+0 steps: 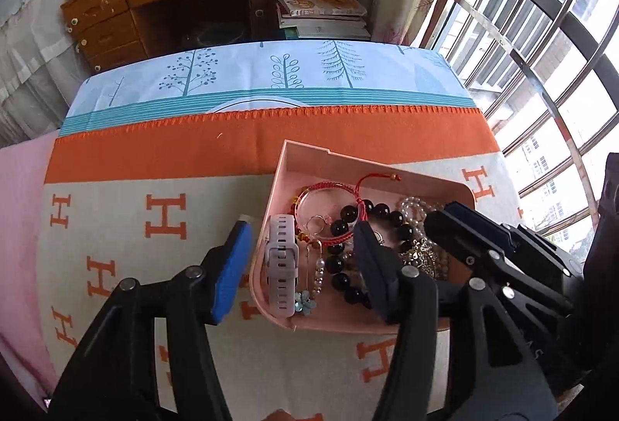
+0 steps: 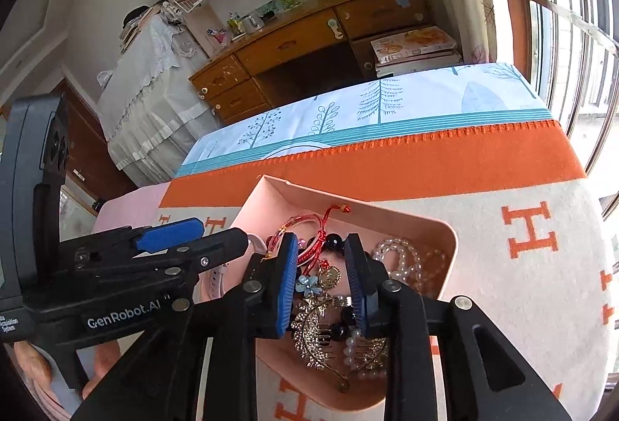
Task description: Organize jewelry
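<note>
- A pink tray point(image 1: 282, 165) of jewelry sits on an orange-and-cream blanket point(image 1: 162, 154), at about 4 o'clock in the left wrist view.
- Left gripper point(image 1: 305, 262) stands wide, nothing clamped; its jaws straddle the tray's left wall, above a pale pink watch strap point(image 1: 281, 266).
- Right gripper point(image 2: 321, 281) stands partly open over the heap; black beads point(image 2: 333, 241) and a blue flower charm point(image 2: 307, 283) lie between its pads, ungripped.

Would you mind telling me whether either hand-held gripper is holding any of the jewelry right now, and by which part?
Nothing is held. The left hand-held gripper straddles the pink tray's left wall, open, and the right hand-held gripper hangs open over the jewelry pile.
</note>
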The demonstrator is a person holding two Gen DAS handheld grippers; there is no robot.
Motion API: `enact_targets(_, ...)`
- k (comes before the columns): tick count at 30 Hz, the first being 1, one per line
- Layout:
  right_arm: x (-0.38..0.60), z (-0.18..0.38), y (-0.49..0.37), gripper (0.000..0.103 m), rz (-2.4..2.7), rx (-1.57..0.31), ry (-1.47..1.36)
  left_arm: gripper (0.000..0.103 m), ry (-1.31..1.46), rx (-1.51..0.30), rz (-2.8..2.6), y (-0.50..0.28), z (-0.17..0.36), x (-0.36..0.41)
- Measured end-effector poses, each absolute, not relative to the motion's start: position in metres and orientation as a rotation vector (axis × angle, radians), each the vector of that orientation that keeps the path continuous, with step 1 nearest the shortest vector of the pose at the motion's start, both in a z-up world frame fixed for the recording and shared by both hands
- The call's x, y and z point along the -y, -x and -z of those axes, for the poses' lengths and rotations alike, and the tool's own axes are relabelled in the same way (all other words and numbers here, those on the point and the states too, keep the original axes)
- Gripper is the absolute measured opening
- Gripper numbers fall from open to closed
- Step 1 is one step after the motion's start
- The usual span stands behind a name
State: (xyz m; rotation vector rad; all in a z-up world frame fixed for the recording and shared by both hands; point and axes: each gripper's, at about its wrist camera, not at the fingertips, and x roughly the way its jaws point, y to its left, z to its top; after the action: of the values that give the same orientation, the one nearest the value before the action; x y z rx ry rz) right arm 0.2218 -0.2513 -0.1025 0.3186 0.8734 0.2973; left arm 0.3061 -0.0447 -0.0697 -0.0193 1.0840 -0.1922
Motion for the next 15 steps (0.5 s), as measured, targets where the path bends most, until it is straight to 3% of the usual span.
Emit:
enact_targets(4,0.255,0.086,-0.201,0.025,-0.267,-0.835,-0.313,0.052,0.015,-1.039,0.185,-0.286,0.056,0.038)
enact_targets(8,0.259,0.074,-0.176,0.037,-0.247,-0.807,-0.331,0.052,-0.005,-0.990,0.185,-0.255,0.039,0.036)
enact_targets(15,0.260,0.059,-0.126,0.038,-0.201,-0.801,-0.310,0.055,-0.048,-0.872,0.142,-0.189,0.012,0.030)
